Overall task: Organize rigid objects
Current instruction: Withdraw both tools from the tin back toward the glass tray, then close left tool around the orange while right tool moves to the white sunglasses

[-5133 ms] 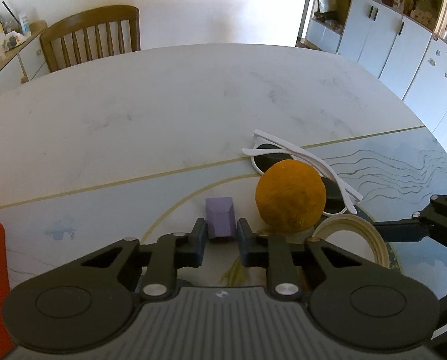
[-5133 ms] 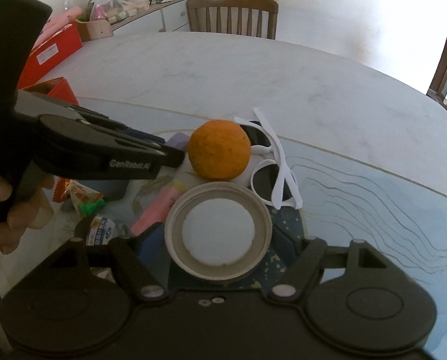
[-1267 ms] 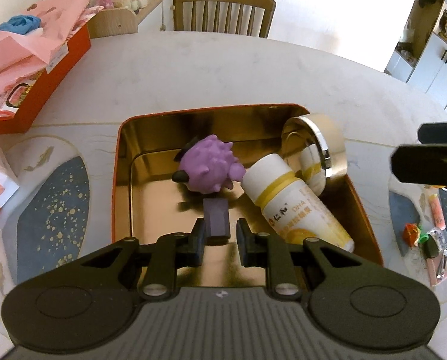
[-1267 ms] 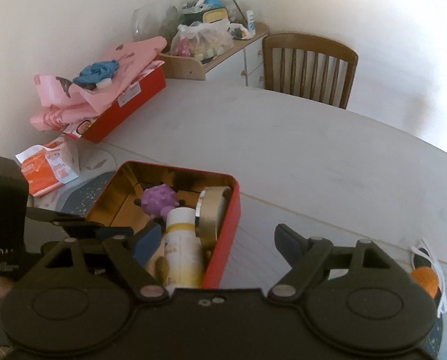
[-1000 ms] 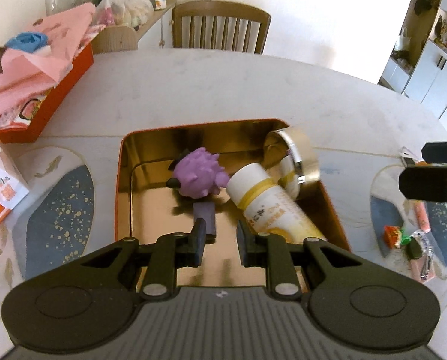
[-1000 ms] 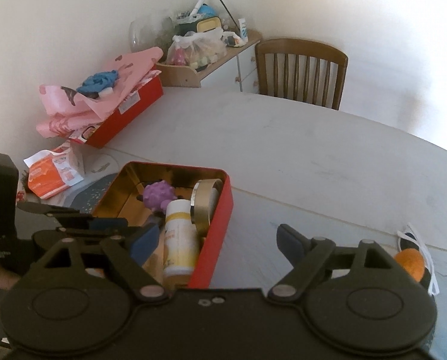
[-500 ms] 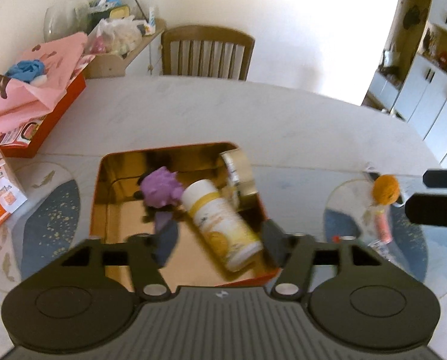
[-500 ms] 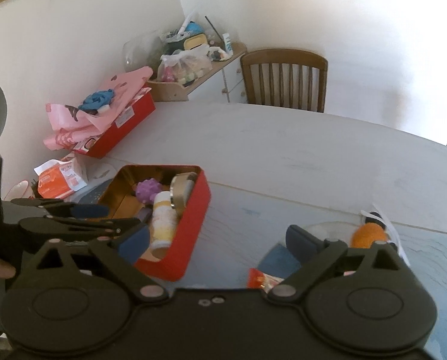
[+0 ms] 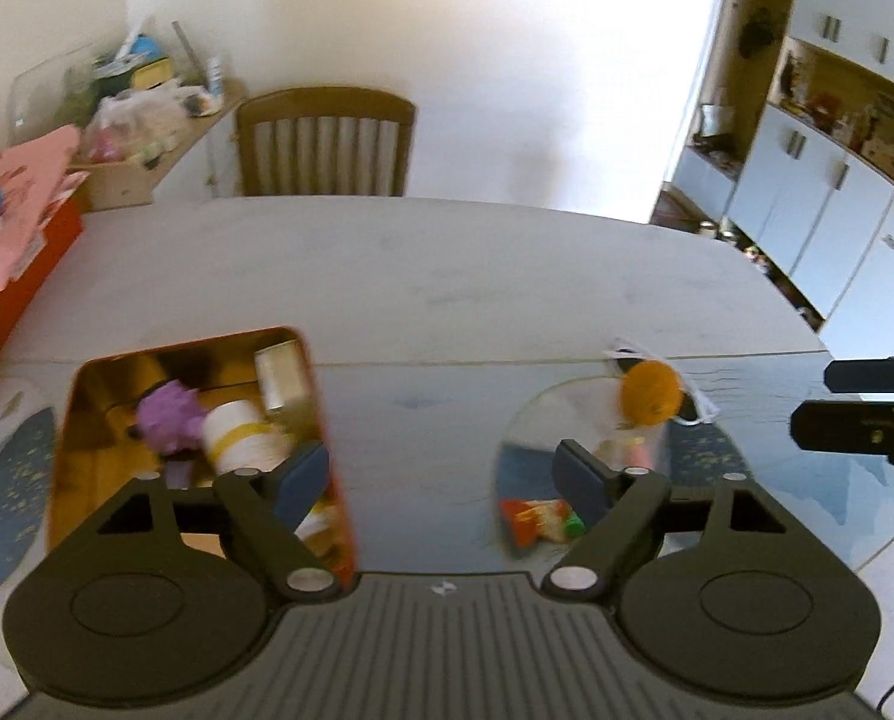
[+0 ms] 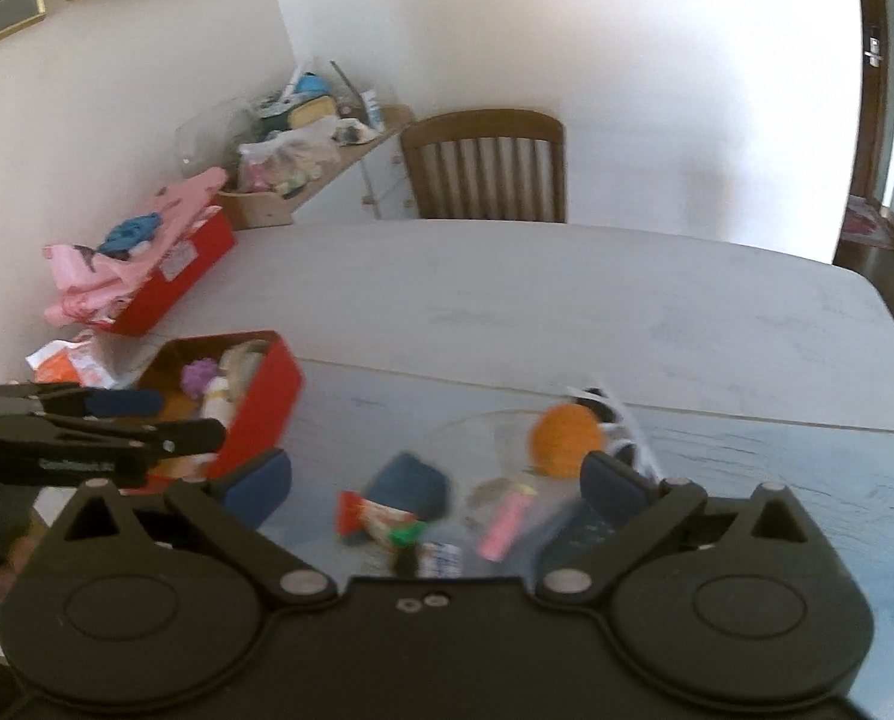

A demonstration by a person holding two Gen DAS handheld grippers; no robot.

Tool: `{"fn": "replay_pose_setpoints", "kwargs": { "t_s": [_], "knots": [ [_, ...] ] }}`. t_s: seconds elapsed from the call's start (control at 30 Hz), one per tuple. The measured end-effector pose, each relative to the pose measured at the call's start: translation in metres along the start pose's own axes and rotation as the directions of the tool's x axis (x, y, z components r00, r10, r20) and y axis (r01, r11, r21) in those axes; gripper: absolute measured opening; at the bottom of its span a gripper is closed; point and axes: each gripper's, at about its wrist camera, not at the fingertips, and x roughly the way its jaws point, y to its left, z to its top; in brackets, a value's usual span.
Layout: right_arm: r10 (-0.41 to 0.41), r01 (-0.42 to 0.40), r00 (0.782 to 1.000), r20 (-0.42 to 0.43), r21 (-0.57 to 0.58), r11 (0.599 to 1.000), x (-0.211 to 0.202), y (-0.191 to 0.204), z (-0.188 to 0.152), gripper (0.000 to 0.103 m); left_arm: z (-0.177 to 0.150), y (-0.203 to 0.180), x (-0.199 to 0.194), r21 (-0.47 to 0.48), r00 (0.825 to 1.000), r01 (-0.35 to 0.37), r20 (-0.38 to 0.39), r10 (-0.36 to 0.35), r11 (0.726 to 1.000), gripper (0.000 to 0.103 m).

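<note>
Since a second ago my left tongs (image 9: pixel 441 468) let go the small purple block; it now lies in the red tin (image 9: pixel 327 420), and both tongs are opening, empty. My right tongs (image 10: pixel 435 480) face the orange (image 10: pixel 564 438) on the worktop (image 10: pixel 567 300), likely next.

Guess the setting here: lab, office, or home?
Most likely a home dining room. A big pale table with a wooden chair pushed up to it, a cluttered sideboard along the wall, and white cupboards with open shelves of household bits.
</note>
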Motion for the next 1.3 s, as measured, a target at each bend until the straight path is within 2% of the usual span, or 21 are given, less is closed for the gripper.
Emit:
{"fn": "replay_pose_setpoints", "kwargs": {
  "t_s": [0.27,0.4,0.63,0.87,1.23,1.3],
  "knots": [
    [-0.054,0.055,0.998,-0.025,0.009,0.998,0.003,-0.049,-0.013,0.103,0.010,-0.043,0.022,0.027,0.997,0.078,-0.003,-0.078,0.997,0.091],
    [-0.073,0.072,0.997,-0.035,-0.024,0.997,0.010,-0.065,-0.019,0.103,0.018,-0.060,0.033,0.033,0.995,0.098,0.009,-0.099,0.995,0.102],
    [-0.084,0.079,0.995,-0.048,-0.092,0.993,0.024,-0.078,-0.025,0.103,0.028,-0.086,0.062,0.030,0.995,0.102,-0.008,-0.102,0.994,0.102],
    [-0.086,0.077,0.994,-0.062,-0.137,0.988,0.045,-0.088,-0.026,0.102,0.037,-0.106,0.096,0.014,0.983,0.157,-0.096,-0.155,0.988,0.102],
    [-0.069,0.050,0.992,-0.106,-0.175,0.983,0.088,-0.106,-0.027,0.097,0.041,-0.135,0.137,0.114,0.981,0.166,-0.118,-0.153,0.979,0.102],
    [-0.066,0.044,0.991,-0.113,-0.190,0.981,0.094,-0.106,-0.027,0.095,0.039,-0.138,0.147,0.132,0.986,0.134,-0.122,-0.118,0.982,0.102]
  ]
}}
